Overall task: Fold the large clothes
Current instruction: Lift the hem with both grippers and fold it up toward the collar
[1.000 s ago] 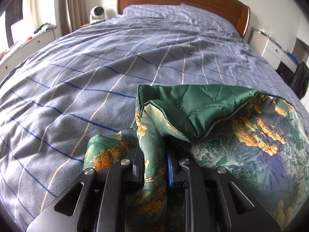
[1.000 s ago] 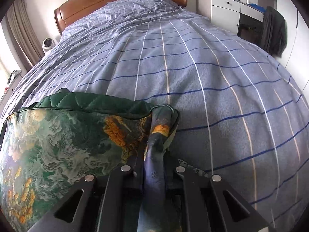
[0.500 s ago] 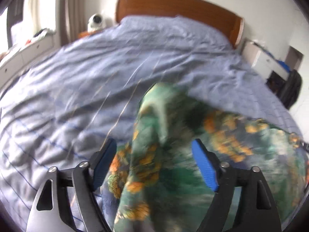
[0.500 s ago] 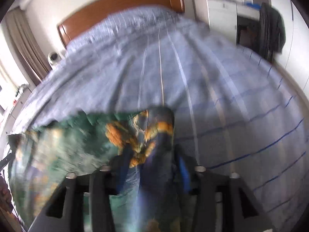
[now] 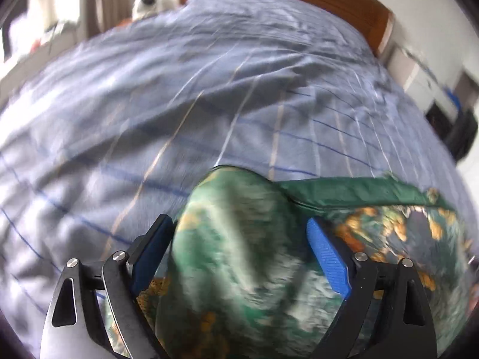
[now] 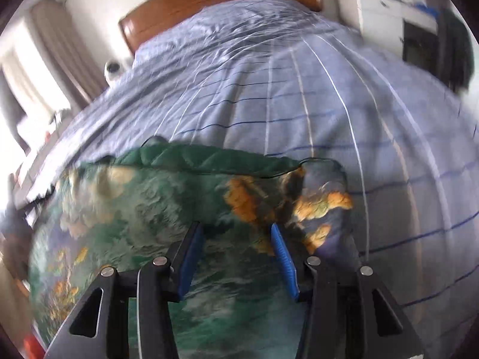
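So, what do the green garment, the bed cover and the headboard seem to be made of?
Green garment: apparently satin-like printed fabric, glossy, with a quilted plain green lining. Bed cover: probably matte woven cotton; soft creases, printed check lines. Headboard: likely varnished wood, smooth brown sheen.

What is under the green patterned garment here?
The green patterned garment lies on the blue checked bedspread, which shows beyond its far edge in both wrist views. A plain green quilted lining shows along that edge. Whatever lies directly beneath the garment is covered.

Left claw [image 5: 239, 251] just opened wide; right claw [image 6: 236, 249] parted
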A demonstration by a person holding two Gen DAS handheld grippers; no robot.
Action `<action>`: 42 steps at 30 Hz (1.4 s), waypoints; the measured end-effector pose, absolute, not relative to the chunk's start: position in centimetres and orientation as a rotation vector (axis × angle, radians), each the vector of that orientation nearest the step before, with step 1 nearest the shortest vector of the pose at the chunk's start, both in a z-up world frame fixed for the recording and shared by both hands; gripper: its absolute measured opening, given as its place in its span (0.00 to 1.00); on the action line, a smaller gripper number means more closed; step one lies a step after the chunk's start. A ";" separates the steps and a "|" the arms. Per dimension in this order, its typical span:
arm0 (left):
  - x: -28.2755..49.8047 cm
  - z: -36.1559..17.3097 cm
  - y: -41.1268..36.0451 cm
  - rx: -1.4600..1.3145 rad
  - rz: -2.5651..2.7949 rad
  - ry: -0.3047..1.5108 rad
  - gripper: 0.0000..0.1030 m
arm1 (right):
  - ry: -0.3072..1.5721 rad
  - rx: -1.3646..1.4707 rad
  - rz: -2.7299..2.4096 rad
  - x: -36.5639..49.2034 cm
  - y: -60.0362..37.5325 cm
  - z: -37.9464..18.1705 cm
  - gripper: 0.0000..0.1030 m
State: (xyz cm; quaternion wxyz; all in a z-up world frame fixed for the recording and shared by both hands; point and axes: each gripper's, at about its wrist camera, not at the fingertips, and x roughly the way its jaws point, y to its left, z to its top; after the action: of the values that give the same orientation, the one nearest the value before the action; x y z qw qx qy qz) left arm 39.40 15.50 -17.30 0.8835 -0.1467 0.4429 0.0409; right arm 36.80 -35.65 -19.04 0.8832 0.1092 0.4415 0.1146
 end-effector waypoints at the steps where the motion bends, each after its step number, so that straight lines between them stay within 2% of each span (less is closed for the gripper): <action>1: 39.5 -18.2 16.2 -0.367 0.068 0.936 0.90 | 0.915 0.251 0.248 36.9 -35.9 -19.4 0.47; 13: 38.9 -18.5 16.0 -0.367 0.065 0.902 0.91 | 0.850 0.298 0.263 36.5 -36.3 -20.1 0.47; 42: 38.6 -18.2 15.8 -0.353 0.086 0.899 0.92 | 0.846 0.303 0.265 36.5 -36.4 -20.1 0.47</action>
State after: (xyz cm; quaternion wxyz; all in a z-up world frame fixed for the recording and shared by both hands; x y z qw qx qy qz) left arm 38.64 15.83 -18.18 0.8847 -0.1697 0.4322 0.0415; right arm 36.51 -36.40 -20.15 0.8923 0.1463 0.4076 0.1276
